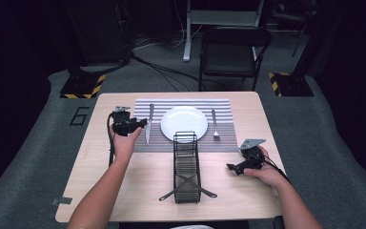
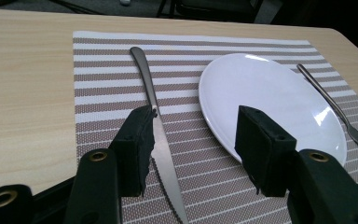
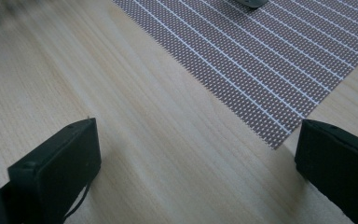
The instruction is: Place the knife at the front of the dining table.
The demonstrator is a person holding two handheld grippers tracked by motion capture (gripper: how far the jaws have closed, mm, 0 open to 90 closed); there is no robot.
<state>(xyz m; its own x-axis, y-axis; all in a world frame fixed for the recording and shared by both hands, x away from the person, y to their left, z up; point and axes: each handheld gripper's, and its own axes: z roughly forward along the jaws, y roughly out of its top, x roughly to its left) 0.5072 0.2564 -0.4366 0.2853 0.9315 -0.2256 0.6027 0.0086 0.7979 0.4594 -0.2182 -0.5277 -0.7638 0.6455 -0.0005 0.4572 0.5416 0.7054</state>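
A white plate [image 1: 184, 122] sits mid-way on a striped placemat [image 1: 224, 106], with a knife [image 1: 148, 124] to its left and a fork [image 1: 214, 125] to its right. My left gripper [image 1: 140, 124] hovers at the mat's left edge, just above the knife. In the left gripper view its jaws stand apart with nothing between them [image 2: 193, 140]; the knife [image 2: 156, 121] lies on the mat [image 2: 102, 84] below, beside the plate [image 2: 265, 98] and fork [image 2: 331, 105]. My right gripper [image 1: 232, 167] rests low at the table's right, jaws wide and empty [image 3: 198, 154] over bare wood near the mat's corner [image 3: 261, 70].
A black wire rack [image 1: 187, 167] stands on the wooden table [image 1: 100, 171] in front of the plate, with crossed feet at its near end. A folding chair [image 1: 231, 52] and stand bases are on the floor beyond the table.
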